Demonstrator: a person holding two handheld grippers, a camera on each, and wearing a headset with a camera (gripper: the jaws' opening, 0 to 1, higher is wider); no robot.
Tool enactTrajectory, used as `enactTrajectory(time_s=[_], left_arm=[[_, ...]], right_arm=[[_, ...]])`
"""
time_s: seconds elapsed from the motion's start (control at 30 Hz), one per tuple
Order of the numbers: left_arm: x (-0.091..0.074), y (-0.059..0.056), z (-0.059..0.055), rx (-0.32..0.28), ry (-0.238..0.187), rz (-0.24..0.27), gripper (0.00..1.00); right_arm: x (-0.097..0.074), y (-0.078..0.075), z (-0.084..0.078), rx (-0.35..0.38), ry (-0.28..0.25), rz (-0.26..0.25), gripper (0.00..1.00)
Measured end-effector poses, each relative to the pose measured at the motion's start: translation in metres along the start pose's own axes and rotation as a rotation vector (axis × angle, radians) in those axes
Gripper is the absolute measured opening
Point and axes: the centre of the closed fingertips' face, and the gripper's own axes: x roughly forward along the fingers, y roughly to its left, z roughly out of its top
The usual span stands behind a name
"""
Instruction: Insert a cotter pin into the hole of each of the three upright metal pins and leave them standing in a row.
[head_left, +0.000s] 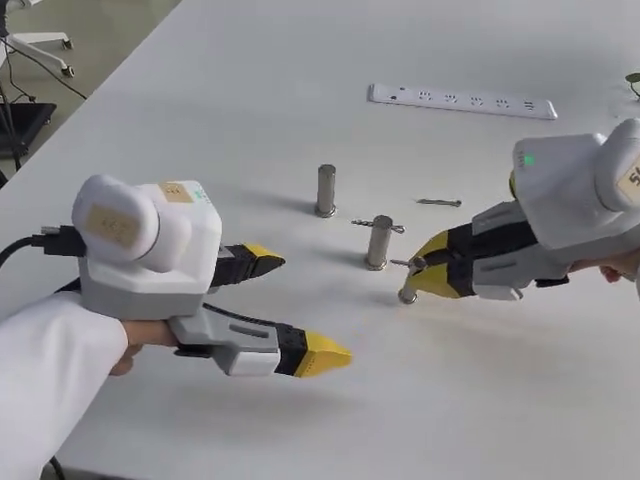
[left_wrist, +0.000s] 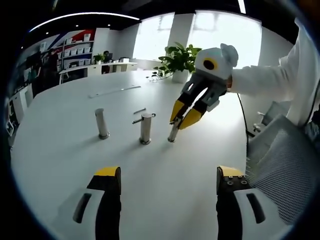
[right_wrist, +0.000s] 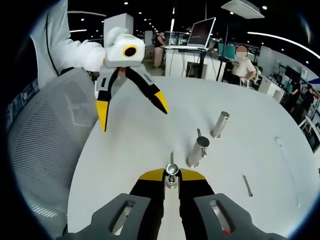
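Three steel pins stand upright in a slanting row on the white table: a far pin (head_left: 326, 190), a middle pin (head_left: 379, 242) with a cotter pin (head_left: 378, 225) through its top, and a near pin (head_left: 408, 293). My right gripper (head_left: 425, 266) is shut on a cotter pin (right_wrist: 172, 157) at the head of the near pin (right_wrist: 172, 172); its yellow tips flank that head. My left gripper (head_left: 300, 308) hovers open and empty over the table, to the left of the row. A loose cotter pin (head_left: 440, 203) lies flat behind the row.
A white power strip (head_left: 462, 100) lies at the table's far side. A potted plant (left_wrist: 180, 60) stands at one edge. A mesh office chair (right_wrist: 45, 140) sits near the table beside the left hand. Bare tabletop (head_left: 450, 400) lies in front of the grippers.
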Motion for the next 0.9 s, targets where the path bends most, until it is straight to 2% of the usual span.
enactTrajectory(time_s=[0.17,0.27,0.33,0.37,0.5,0.57,0.73,0.9], left_arm=[[-0.003,0.002,0.001,0.004,0.005,0.002,0.79],[-0.005,0.011,-0.007,0.001,0.037,0.029,0.79],[-0.006,0.015,-0.01,-0.006,0.043,0.04,0.79],[-0.008,0.017,-0.011,-0.021,0.043,0.045,0.79],[-0.015,0.019,-0.01,-0.04,0.024,0.055,0.79],[-0.019,0.024,-0.01,-0.065,0.014,0.077,0.81],[-0.027,0.032,-0.009,-0.077,-0.003,0.103,0.87],[-0.034,0.035,-0.012,-0.096,-0.005,0.124,0.88]], right_arm=[[-0.011,-0.011,-0.01,-0.022,0.013,0.007,0.04],[-0.017,-0.021,-0.015,-0.033,0.016,0.006,0.04],[-0.019,-0.025,-0.014,-0.02,0.0,0.008,0.04],[-0.019,-0.028,-0.013,-0.014,-0.015,0.011,0.04],[-0.018,-0.033,-0.014,-0.034,-0.018,0.021,0.04],[-0.016,-0.033,-0.015,-0.034,-0.021,0.039,0.04],[-0.012,-0.031,-0.019,-0.058,-0.006,0.066,0.04],[-0.013,-0.034,-0.015,-0.047,-0.031,0.068,0.04]])
